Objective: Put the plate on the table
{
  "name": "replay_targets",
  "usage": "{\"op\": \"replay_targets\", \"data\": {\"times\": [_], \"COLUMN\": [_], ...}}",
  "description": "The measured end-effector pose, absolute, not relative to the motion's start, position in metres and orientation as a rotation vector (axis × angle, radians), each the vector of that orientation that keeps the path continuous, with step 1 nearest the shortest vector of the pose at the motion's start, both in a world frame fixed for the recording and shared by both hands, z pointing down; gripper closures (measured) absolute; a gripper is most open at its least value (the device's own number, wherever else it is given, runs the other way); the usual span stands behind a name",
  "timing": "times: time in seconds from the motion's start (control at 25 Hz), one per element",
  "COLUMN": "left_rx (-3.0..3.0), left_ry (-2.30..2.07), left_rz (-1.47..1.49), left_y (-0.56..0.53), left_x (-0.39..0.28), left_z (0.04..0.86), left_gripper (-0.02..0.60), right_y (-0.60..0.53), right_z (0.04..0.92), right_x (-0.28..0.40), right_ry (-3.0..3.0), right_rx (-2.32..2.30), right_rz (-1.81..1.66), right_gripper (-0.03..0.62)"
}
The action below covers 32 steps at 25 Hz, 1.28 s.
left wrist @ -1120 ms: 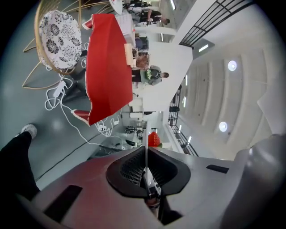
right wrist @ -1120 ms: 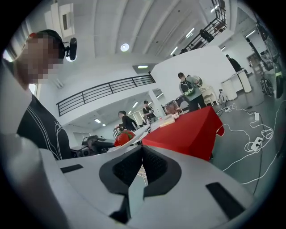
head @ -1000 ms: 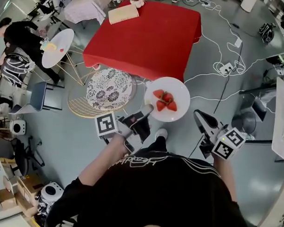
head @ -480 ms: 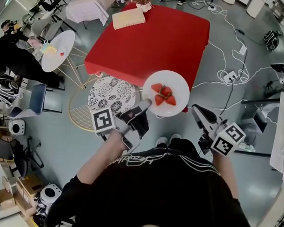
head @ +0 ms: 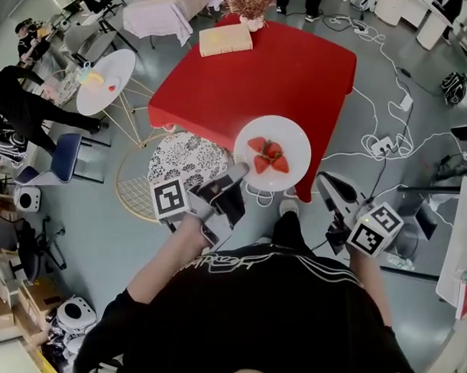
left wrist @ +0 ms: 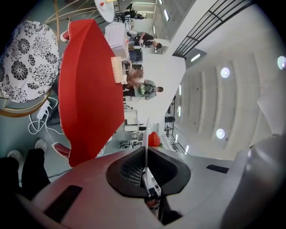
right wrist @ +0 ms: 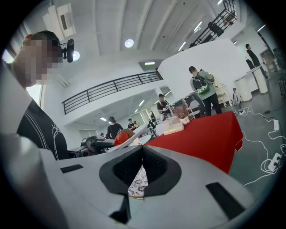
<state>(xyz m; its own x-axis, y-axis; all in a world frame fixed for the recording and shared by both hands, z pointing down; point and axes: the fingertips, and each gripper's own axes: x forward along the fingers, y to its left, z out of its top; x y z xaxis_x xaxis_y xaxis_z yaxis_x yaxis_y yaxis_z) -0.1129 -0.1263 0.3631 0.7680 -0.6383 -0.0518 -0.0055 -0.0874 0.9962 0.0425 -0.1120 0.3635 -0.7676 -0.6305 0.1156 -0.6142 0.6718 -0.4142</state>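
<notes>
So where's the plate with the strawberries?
In the head view, the plate with strawberries is mid-picture, gripped by its rim in the left gripper, at the near edge of the red table.

White plate (left wrist: 146,134) edge-on, clamped in left tongs (left wrist: 146,172), strawberry (left wrist: 154,139) beyond; red table (left wrist: 89,80) at left, patterned seat (left wrist: 27,58) top-left

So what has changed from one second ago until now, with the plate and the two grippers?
The person has walked toward the red table, so the white plate of strawberries, earlier short of it, now overlaps its near edge in the head view. Unchanged: the left gripper stays clamped on the plate's rim, the right gripper stays shut and empty, and the plate is not set down.
</notes>
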Motion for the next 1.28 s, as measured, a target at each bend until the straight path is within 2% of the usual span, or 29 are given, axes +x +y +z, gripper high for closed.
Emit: {"op": "replay_targets", "data": {"times": [0.6, 0.84, 1.28], "left_rx": [1.561, 1.530, 1.497], "left_ry": [-0.569, -0.575, -0.606], "left_rz": [-0.615, -0.624, -0.640], "left_y": [-0.162, -0.215, -0.249], "left_x": [-0.112, -0.088, -0.070], "left_z": [0.369, 0.370, 0.380], "left_gripper": [0.563, 0.563, 0.563], "right_y": [-0.158, -0.210, -0.246], "right_z": [0.361, 0.360, 0.370], "right_x": [0.045, 0.066, 0.088], "right_ry": [2.862, 2.873, 2.881], "right_rx": [-1.001, -0.989, -0.978], "right_rz": [-0.688, -0.727, -0.794], "right_gripper": [0.588, 0.588, 0.588]}}
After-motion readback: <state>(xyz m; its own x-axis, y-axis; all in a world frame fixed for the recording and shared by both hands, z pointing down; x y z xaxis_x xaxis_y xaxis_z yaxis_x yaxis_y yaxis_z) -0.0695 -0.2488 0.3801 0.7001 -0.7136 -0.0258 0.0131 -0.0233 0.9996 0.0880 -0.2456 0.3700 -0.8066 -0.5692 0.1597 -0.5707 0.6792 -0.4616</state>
